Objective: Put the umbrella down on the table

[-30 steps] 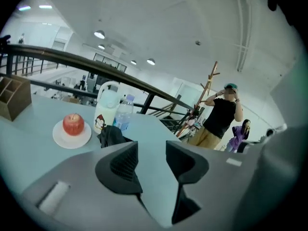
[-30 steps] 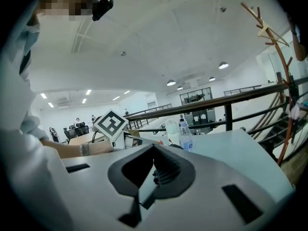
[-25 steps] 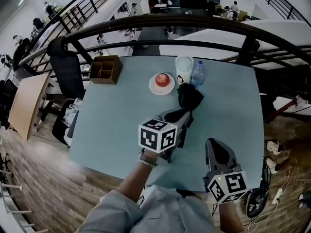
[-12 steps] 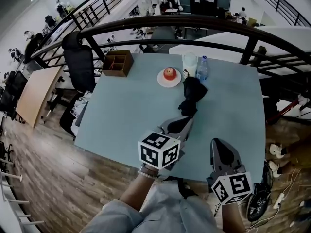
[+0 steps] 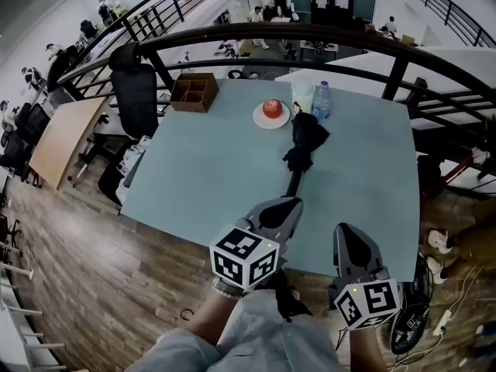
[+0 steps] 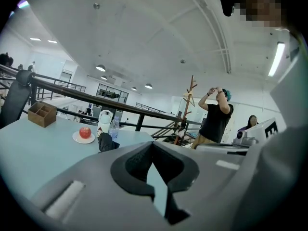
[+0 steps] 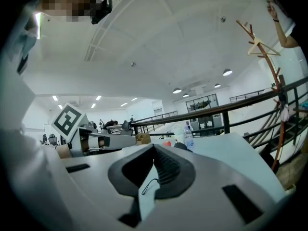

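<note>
Nearest, at the foot of the head view: a grey sleeve, wrist stretched forward. Just ahead, reaching over the near edge of the pale blue-green table: the left gripper, jaws pressed together with nothing between them. Beside it, slightly nearer and to the right: the right gripper, likewise closed up tight and empty. Past the left gripper's tip, lying flat on the tabletop and clear of both tools: the black folded umbrella, slim handle end aimed back toward the grippers, bundled canopy at the far end. Just beyond the canopy and a little left, near the far edge: a white plate bearing a red apple. To the right of the plate: a white jug and a clear water bottle, upright side by side, the bottle close to the umbrella's cloth. Farther left, at the far corner: an open wooden box divided into compartments. Off the table's left side: a black office chair. Behind all that: a dark curved railing, and below it a lower office floor with desks and small figures. Off to the right in the left gripper view: a wooden coat stand and a person in a black top with arms raised.
</note>
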`<state>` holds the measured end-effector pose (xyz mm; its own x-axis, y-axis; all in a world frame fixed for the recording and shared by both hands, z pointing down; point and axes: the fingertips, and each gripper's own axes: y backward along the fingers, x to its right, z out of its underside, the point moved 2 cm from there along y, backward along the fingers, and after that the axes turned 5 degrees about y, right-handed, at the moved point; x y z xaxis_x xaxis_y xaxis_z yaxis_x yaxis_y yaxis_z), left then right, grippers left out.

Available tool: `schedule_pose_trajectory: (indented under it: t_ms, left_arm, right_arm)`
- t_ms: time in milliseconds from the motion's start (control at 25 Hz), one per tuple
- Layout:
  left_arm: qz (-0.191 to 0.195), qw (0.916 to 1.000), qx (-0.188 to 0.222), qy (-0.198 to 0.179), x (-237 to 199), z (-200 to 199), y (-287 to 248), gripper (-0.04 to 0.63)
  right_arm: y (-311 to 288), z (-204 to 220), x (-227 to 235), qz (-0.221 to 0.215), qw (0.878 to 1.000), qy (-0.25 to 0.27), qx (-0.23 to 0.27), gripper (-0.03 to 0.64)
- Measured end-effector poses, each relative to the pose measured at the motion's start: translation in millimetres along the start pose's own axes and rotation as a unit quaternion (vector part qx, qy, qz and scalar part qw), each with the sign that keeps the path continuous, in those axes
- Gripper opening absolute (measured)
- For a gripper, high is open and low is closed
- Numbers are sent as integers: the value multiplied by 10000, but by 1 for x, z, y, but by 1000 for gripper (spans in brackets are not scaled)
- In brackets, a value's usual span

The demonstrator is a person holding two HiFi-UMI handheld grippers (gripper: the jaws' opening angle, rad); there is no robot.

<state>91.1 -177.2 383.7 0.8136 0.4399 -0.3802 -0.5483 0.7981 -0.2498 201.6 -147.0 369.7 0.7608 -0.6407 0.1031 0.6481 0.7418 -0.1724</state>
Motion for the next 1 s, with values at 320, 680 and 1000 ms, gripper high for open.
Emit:
schedule_pose_trajectory:
  t_ms: [320, 680, 1000]
  left_arm:
    - [-84, 9997, 222, 26, 15, -4, 28, 5]
    - [-32, 9986, 344, -405, 11, -28, 46, 5]
    - [124, 9983, 476, -324, -4, -43, 63, 5]
  right_arm:
    - [23, -8, -4, 159, 9997, -37, 168, 0]
    - [15, -25, -11, 323, 9990, 79, 285, 0]
    - [-9, -43, -35, 302, 9984, 204, 438, 0]
